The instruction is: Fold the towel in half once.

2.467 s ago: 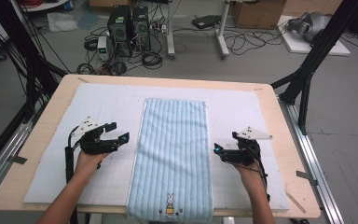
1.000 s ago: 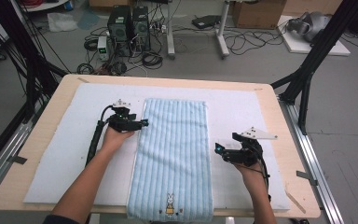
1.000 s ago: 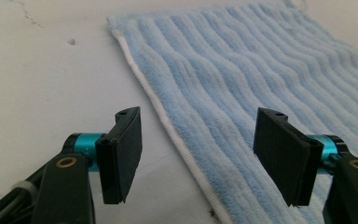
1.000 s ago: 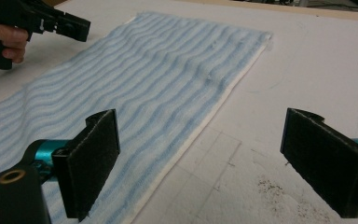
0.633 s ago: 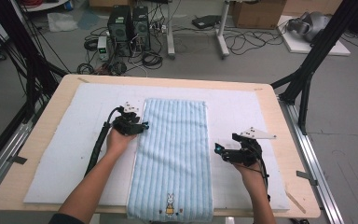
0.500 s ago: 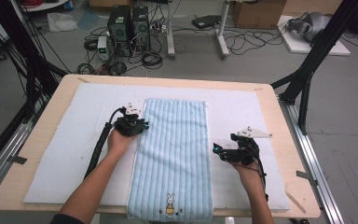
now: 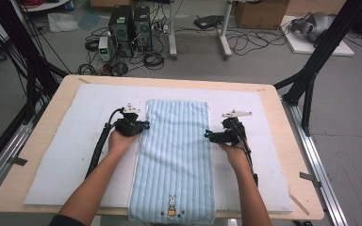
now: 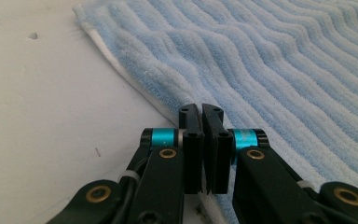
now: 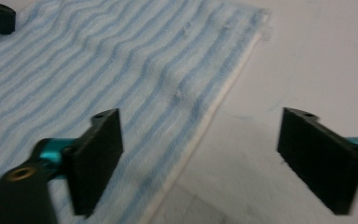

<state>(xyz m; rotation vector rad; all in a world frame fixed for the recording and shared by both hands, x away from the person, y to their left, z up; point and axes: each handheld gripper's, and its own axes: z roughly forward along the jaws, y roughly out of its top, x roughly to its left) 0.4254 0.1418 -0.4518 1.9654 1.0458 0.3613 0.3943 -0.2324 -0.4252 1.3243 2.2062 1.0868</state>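
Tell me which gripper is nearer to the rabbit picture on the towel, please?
Neither clearly: the rabbit sits at the towel's near end, about midway. The left gripper is shut on the towel's left edge; the right gripper, open, straddles the right edge, perhaps slightly nearer.

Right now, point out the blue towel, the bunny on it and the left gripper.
blue towel (image 7: pixel 176 141), high view, middle of the striped cloth.
bunny (image 7: pixel 172 205), high view, its body.
left gripper (image 8: pixel 201 112), left gripper view, between the tips.
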